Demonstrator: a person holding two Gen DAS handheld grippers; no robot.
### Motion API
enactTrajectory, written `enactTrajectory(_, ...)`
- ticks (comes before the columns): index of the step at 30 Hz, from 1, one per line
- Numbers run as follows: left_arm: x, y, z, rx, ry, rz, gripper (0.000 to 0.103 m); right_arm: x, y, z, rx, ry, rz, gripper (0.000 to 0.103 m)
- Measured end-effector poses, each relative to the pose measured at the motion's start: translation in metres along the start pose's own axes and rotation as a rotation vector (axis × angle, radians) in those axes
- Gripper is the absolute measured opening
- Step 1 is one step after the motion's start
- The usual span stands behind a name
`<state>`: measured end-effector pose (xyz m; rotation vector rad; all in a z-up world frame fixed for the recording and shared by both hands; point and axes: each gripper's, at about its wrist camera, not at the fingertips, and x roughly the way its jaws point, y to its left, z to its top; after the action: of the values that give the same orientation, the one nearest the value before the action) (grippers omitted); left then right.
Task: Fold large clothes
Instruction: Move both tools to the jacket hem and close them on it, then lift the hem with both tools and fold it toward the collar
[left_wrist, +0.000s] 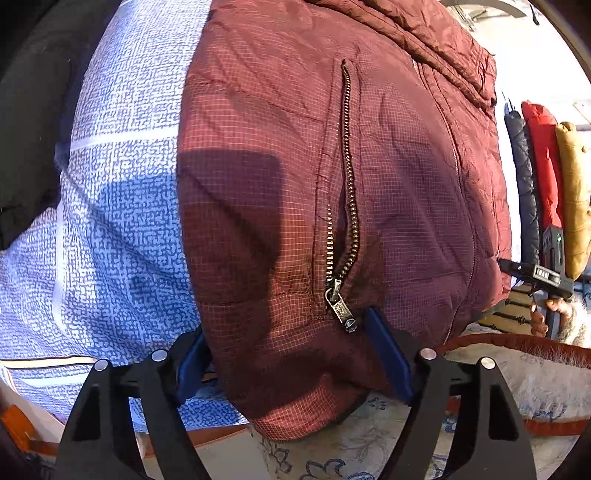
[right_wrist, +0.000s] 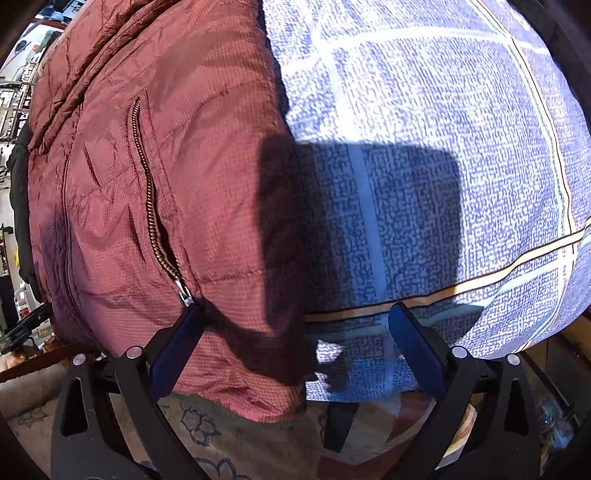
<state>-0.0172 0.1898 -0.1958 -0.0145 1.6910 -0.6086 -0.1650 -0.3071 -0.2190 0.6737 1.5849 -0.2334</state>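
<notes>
Maroon quilted jacket (left_wrist: 295, 155) lies on the blue patterned bedspread (left_wrist: 122, 229), hem over its near edge; left gripper (left_wrist: 295, 354) jaws apart straddling the hem by the pocket zipper (left_wrist: 345, 206), right gripper (right_wrist: 295, 347) apart over the jacket's side edge; I'd pinch both layers well in before lifting

Maroon quilted jacket (left_wrist: 280, 155) with fine grid pattern, spread flat across blue-and-white patterned bedspread (left_wrist: 122, 206), hem end hanging just over the near edge above a floral rug. Brass pocket zipper (left_wrist: 347, 192) running lengthwise down the front, partly open near its lower end, metal pull (left_wrist: 341, 310) lying close to the hem. Fabric creased and bunched toward the far end. Seen from the other side, same jacket (right_wrist: 147, 184) occupying the left of the bedspread (right_wrist: 424, 147), lower corner rounded and puffy.
</notes>
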Motion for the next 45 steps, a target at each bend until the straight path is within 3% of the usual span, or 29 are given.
enactTrajectory(7,0.002,-0.008,0.008,0.02,0.008,0.022,0.074,0.005,-0.032,-0.012,0.024,0.005,0.047,0.098)
enactTrajectory(11,0.002,-0.014,0.009,0.032,-0.014,0.035,0.061,0.012,-0.02,-0.013,-0.032,0.034,0.129,0.094)
enactTrajectory(14,-0.002,-0.013,0.007,0.042,-0.021,0.047,0.051,0.016,-0.016,-0.028,-0.088,0.043,0.089,0.079)
enactTrajectory(16,-0.005,-0.017,0.007,0.067,-0.024,0.064,0.044,0.012,-0.02,-0.038,-0.094,0.026,0.097,0.055)
enactTrajectory(19,-0.011,-0.024,0.006,0.104,-0.031,0.078,0.035,0.007,-0.024,-0.049,-0.103,0.008,0.125,0.034)
enactTrajectory(25,-0.021,-0.029,0.003,0.139,-0.038,0.05,0.021,-0.001,-0.018,-0.055,-0.152,0.015,0.128,0.015)
enactTrajectory(26,-0.024,-0.032,0.001,0.16,-0.033,0.048,0.017,-0.012,-0.017,-0.039,-0.158,0.019,0.126,0.013)
enactTrajectory(32,-0.023,-0.042,-0.016,0.249,0.016,0.052,0.011,-0.036,-0.024,-0.029,-0.221,0.035,0.131,0.007)
enactTrajectory(39,-0.011,-0.029,-0.056,0.184,0.096,0.021,0.01,-0.038,-0.052,-0.06,-0.156,0.096,0.178,0.007)
enactTrajectory(42,-0.014,-0.024,-0.053,0.107,0.077,-0.004,0.01,-0.034,-0.059,-0.06,-0.133,0.112,0.172,0.007)
enactTrajectory(45,-0.021,-0.037,-0.043,0.153,0.058,0.022,0.01,-0.035,-0.047,-0.043,-0.152,0.114,0.146,0.007)
